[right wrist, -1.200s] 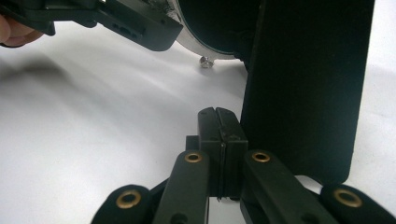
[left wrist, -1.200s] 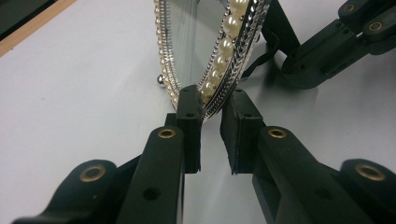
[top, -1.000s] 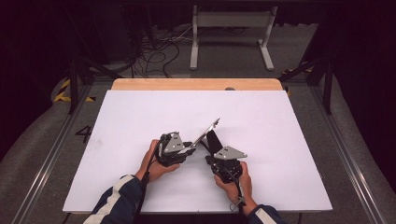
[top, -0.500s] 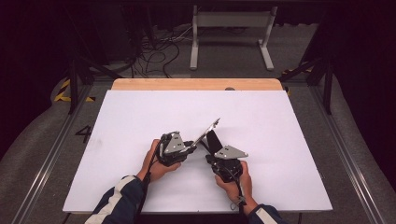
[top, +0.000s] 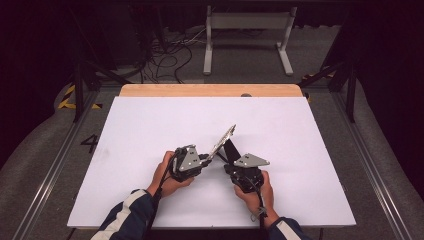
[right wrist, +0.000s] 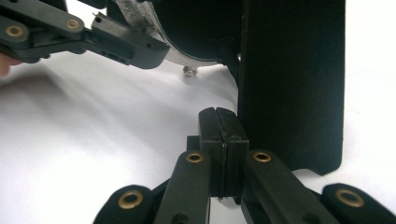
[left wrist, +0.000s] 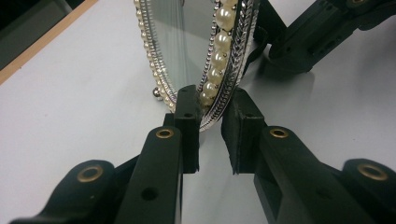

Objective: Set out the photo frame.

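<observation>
An oval mirror (top: 223, 140) with a silver rim set with pearls (left wrist: 219, 42) stands tilted at the middle of the white table. The jaws of my left gripper (left wrist: 212, 116) have just been closing and its pads now press on the mirror's lower rim. In the high view the left gripper (top: 212, 156) reaches it from the left. My right gripper (right wrist: 218, 119) is shut with nothing between its pads. It sits just left of the mirror's black back stand (right wrist: 292, 84). From above, the right gripper (top: 231, 157) is behind the mirror.
A white sheet (top: 150, 130) covers the table, and a wooden strip (top: 210, 90) shows along its far edge. Cables and a white stand (top: 247, 30) lie on the floor beyond. Metal rails run along both sides.
The left gripper's jaws have drawn in on the mirror's rim. Neither hand has shifted, and the mirror stays tilted in the same place.
</observation>
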The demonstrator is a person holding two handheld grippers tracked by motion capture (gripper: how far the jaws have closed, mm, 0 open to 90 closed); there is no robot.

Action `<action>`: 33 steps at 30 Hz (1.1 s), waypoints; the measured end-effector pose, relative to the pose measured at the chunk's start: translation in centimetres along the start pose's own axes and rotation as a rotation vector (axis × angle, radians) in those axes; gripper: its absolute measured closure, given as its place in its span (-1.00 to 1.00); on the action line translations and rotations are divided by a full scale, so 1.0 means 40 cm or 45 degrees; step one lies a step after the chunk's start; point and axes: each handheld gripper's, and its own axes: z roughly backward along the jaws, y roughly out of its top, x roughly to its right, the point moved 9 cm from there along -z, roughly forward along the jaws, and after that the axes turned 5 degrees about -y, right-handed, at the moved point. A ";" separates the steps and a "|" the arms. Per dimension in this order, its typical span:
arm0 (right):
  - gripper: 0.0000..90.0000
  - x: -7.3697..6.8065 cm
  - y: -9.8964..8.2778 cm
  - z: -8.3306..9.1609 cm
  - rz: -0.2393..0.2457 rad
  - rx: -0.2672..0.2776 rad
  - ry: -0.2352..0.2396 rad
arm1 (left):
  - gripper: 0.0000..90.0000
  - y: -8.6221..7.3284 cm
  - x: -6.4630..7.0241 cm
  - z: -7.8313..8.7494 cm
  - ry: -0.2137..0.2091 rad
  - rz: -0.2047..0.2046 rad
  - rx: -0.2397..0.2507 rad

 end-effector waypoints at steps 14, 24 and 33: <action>1.00 0.013 -0.005 0.002 0.047 -0.021 0.040 | 0.71 0.001 0.003 -0.001 -0.014 0.002 0.002; 1.00 0.033 -0.009 0.006 0.083 -0.036 0.047 | 0.69 0.010 0.017 -0.006 -0.021 0.002 -0.002; 1.00 0.058 -0.011 0.006 0.144 -0.013 0.088 | 0.68 0.018 0.031 -0.015 -0.010 0.063 0.001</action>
